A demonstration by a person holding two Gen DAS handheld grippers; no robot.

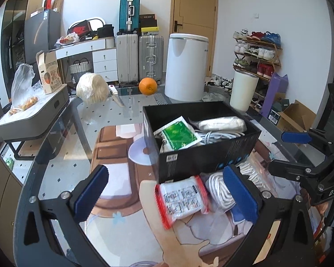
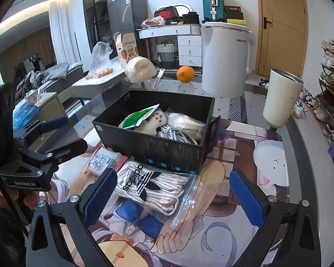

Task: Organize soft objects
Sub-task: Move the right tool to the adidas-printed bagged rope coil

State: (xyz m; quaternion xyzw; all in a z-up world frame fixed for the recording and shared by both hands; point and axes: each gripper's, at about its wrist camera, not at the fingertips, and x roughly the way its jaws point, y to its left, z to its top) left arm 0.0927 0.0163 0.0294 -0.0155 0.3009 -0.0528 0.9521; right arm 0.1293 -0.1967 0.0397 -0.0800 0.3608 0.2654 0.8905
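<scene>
1. The left gripper (image 1: 164, 191) hangs low over the surface (image 1: 127, 111) with its jaws spread wide and nothing held; a red-edged packet (image 1: 182, 200) lies between the blue pads, touching neither as far as the view shows
2. The right gripper (image 2: 173, 195) also has its jaws wide apart and empty, just above a clear bag of white cord (image 2: 153, 187) (printed with an adidas logo); the bag lies against the left pad, well clear of the right one
3. The packet and the bag lie side by side on the printed mat (image 2: 222, 233), just in front of the black box (image 2: 173, 151)
4. The box stands open on the surface and holds a green pouch (image 1: 180, 133), a white cable (image 2: 178, 135), a white wrapped bundle (image 1: 222, 123) and a small white plush (image 2: 153, 120) half under the pouch
5. Farther back on the surface sit an orange (image 1: 147, 86), a wrapped cabbage (image 1: 92, 89) with a knife (image 1: 115, 94) beside it, and a cream tumbler (image 2: 280, 98) to the right
</scene>
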